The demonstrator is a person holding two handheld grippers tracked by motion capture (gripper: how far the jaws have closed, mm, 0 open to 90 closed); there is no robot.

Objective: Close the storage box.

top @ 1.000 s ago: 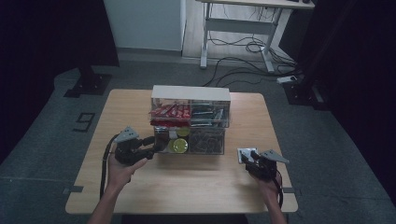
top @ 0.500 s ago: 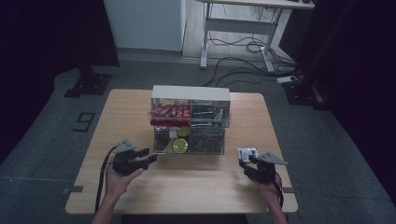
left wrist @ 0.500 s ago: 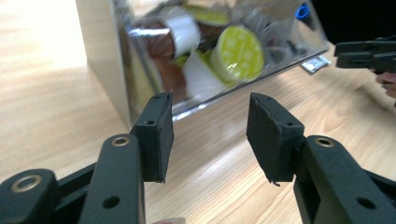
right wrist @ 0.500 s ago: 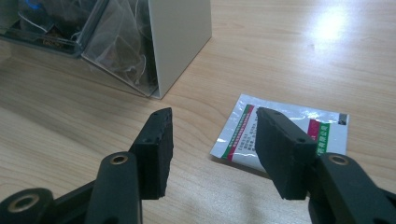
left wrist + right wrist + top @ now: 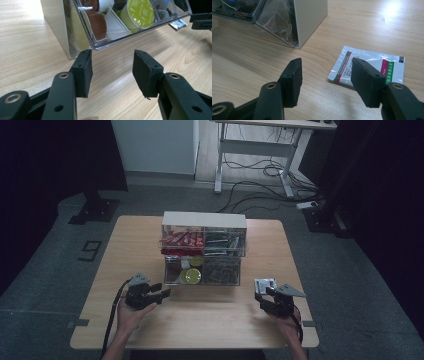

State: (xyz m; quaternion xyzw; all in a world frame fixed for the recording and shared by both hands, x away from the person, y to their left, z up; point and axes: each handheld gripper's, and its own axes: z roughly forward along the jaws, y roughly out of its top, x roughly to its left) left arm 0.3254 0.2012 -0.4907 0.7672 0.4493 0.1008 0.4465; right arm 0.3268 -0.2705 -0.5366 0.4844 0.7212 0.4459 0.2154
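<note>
The right gripper (image 5: 324, 82) sits low over the wooden table (image 5: 372, 27), its 2 black jaws parted with only bare wood between them; they have just been opening, and nothing is gripped. Just beyond the far jaw lies a flat sachet (image 5: 372, 66), released and resting on the table. It is a white, glossy foil packet with crinkled edges, printed with a green and red band and small lettering at each end, and one jaw tip covers part of it in the right gripper view. In the high view the sachet (image 5: 264, 284) shows as a small pale rectangle just ahead of the right gripper (image 5: 267, 300), near the right front corner of the organizer (image 5: 204, 220). The left gripper (image 5: 111, 72) is likewise unclenched, its 2 jaws spread over empty wood and gripping nothing, pointing toward the organizer's lower drawer (image 5: 130, 37). That clear plastic drawer is tilted open and holds coffee capsules: a green-lidded one (image 5: 138, 12), a brown one (image 5: 97, 23) and white ones. In the high view the left gripper (image 5: 162, 295) rests on the table left of the drawer front, held by the person's left hand (image 5: 131, 312). The organizer has a white top and 2 clear tiers, the upper one with red packets (image 5: 181, 240) on the left.
</note>
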